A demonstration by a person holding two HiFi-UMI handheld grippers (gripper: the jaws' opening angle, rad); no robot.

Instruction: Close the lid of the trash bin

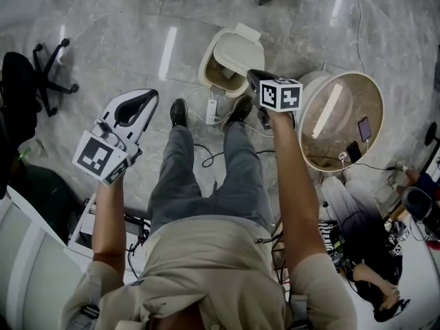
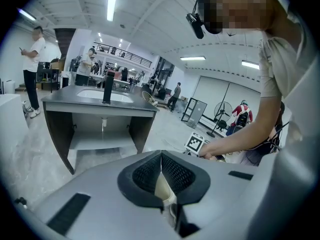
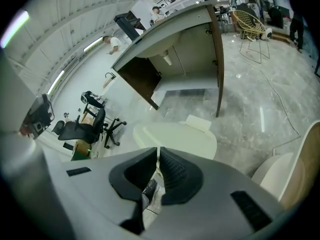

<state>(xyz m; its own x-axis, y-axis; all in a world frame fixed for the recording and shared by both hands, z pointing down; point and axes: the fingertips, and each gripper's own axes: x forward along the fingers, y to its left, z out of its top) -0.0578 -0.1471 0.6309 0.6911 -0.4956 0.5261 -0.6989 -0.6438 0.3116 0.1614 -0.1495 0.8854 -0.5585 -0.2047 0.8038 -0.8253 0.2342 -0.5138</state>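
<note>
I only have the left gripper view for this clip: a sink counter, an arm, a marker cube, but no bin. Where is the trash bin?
Observer: In the head view, the trash bin stands on the floor just ahead of the person's shoes.
Operator: Is a gripper anywhere near it?
Observer: Yes, the right gripper hangs over the bin's near right edge. I cannot tell whether they touch.
Operator: Is that gripper holding anything?
Observer: No. The right gripper view shows its jaws together with nothing between them, and the bin's pale top lies just beyond.
</note>
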